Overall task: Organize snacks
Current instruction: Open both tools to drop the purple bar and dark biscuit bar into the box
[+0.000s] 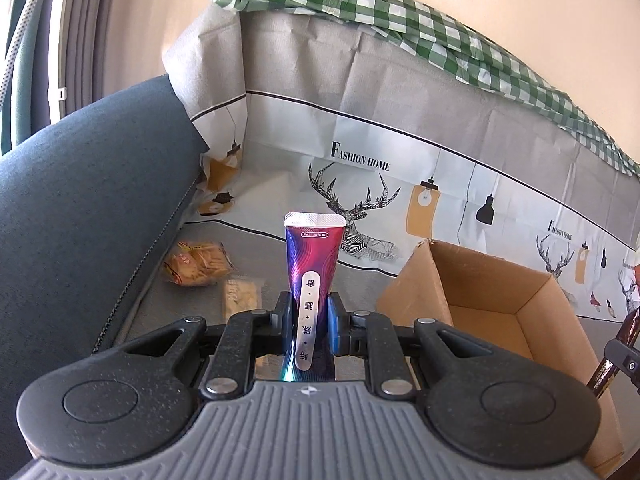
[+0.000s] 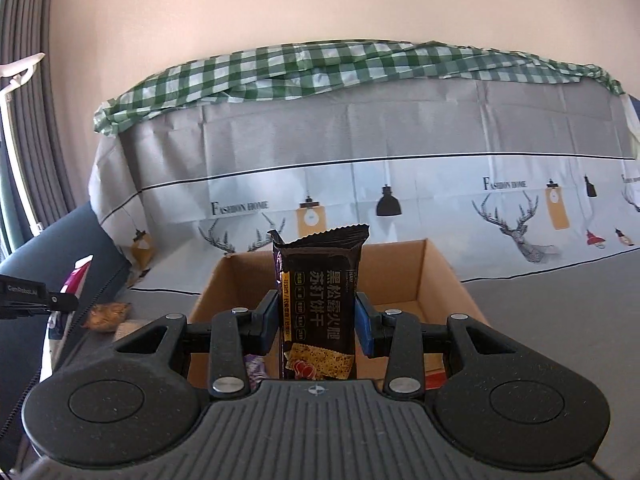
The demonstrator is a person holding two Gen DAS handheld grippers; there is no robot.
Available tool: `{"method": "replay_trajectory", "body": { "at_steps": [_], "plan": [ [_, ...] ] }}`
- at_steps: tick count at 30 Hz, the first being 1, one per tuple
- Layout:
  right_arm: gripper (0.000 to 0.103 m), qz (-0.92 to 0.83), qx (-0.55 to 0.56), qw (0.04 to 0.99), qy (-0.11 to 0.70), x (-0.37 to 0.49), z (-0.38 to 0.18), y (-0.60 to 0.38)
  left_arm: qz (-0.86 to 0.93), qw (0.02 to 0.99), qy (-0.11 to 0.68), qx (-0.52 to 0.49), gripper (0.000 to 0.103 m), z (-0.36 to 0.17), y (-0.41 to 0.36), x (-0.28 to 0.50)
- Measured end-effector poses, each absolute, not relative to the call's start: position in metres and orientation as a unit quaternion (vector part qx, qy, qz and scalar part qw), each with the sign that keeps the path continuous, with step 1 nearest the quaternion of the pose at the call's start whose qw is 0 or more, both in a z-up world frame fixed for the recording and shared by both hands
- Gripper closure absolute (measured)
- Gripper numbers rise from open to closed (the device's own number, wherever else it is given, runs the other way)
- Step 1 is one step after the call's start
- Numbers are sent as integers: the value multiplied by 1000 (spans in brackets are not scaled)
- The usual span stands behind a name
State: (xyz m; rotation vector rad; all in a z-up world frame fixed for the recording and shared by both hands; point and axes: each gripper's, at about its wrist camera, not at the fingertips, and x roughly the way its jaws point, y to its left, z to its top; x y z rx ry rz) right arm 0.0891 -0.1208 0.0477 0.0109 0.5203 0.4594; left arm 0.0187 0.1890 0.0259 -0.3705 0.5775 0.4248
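My left gripper (image 1: 310,316) is shut on a purple and red snack sachet (image 1: 314,256) that stands upright, held above the grey sofa seat to the left of the open cardboard box (image 1: 480,292). My right gripper (image 2: 316,320) is shut on a black cracker packet (image 2: 320,280), held upright over the near edge of the same box (image 2: 440,268). A purple wrapper (image 2: 254,372) and a red one (image 2: 434,380) show inside the box. The right gripper's edge and its packet show at the right in the left wrist view (image 1: 624,356).
An orange cracker bag (image 1: 198,264) and a pale biscuit packet (image 1: 240,296) lie on the seat left of the box. The blue sofa armrest (image 1: 80,200) rises at left. A deer-print cover (image 1: 400,140) and green checked cloth (image 1: 400,12) drape the backrest.
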Motion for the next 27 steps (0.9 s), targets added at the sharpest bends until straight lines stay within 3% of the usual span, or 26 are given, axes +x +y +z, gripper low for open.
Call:
{"method": "replay_trajectory", "body": {
  "at_steps": [8,27],
  "plan": [
    [62,206,15,943,262,97,44,-134,199,923,274,-183,84,25,183,24],
    [62,191,1,948,255,97,43,-131,94,964,165,-188,84,48,132,31]
  ]
}}
